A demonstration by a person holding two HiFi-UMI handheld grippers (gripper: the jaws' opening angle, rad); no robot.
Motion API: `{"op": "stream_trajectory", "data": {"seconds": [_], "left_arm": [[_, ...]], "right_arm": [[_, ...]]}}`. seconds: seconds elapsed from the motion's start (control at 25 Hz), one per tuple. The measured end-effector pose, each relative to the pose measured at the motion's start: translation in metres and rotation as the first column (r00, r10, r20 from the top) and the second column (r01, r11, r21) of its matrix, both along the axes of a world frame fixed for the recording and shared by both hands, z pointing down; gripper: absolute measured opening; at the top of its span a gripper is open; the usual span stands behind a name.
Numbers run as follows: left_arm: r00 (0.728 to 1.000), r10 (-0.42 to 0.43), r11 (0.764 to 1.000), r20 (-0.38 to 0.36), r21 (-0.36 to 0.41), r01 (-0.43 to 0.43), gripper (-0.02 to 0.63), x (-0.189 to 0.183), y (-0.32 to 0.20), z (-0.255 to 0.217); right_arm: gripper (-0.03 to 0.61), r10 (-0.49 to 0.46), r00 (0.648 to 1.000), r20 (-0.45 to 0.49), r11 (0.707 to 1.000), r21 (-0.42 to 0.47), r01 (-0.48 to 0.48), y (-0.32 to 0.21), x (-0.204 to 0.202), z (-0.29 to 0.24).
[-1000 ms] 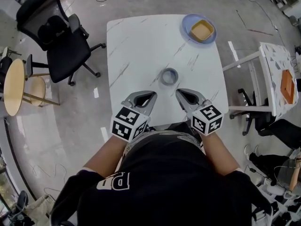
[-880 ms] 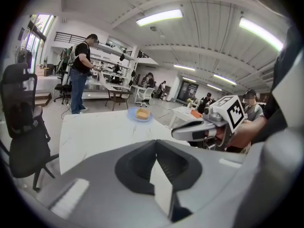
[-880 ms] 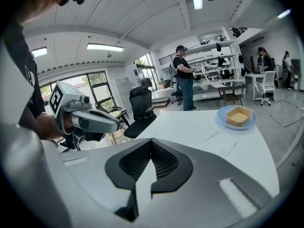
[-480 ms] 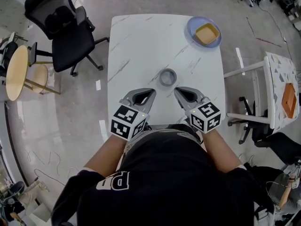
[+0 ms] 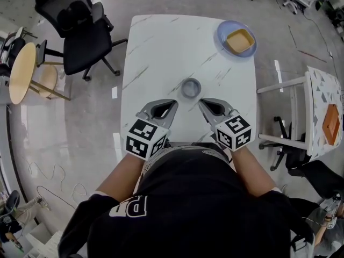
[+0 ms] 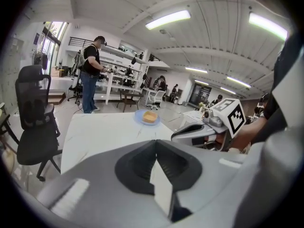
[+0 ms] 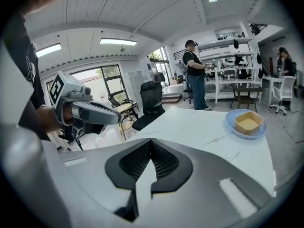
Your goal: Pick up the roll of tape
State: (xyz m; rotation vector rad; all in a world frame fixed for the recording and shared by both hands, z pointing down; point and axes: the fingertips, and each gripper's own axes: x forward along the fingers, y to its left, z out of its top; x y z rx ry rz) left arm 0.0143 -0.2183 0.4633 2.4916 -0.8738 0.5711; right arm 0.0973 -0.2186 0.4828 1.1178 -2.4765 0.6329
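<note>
The small grey roll of tape [image 5: 191, 87] lies flat mid white marble-look surface [image 5: 161, 47], just ahead of the left hand-held gripper [image 5: 172, 104] and right hand-held gripper [image 5: 202, 102], both pinched shut and empty, so I reckon one should open wide before straddling the rim.

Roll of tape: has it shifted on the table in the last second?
No. The roll of tape sits on the same spot of the marble table, equally far from the blue plate near the far corner; only the camera shifted.
</note>
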Motion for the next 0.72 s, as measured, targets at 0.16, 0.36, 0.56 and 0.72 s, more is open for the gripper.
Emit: {"op": "stream_trajectory", "data": {"seconds": [0.16,0.36,0.56,0.72], "left_arm": [[1.0,-0.01,1.0,0.011,-0.003,0.01,0.06,-0.0013,0.0004,0.0012],[1.0,-0.021,1.0,0.012,-0.001,0.021,0.059,-0.0056,-0.0011,-0.0009],[1.0,-0.021,1.0,0.011,0.006,0.021,0.06,-0.008,-0.0013,-0.0027],[1.0,-0.019,1.0,0.005,0.015,0.019,0.058,-0.0073,-0.0026,-0.0065]], "right_arm": [[0.0,0.015,1.0,-0.003,1.0,0.003,-0.015,-0.0043,0.0039,0.001],[0.002,0.033,0.999,-0.004,0.999,0.008,-0.033,-0.006,0.0041,0.0011],[0.002,0.045,0.999,0.001,0.998,0.036,-0.045,-0.0059,0.0028,-0.0029],[0.003,0.034,0.999,0.003,0.998,0.048,-0.034,-0.0037,-0.0001,-0.0052]]}}
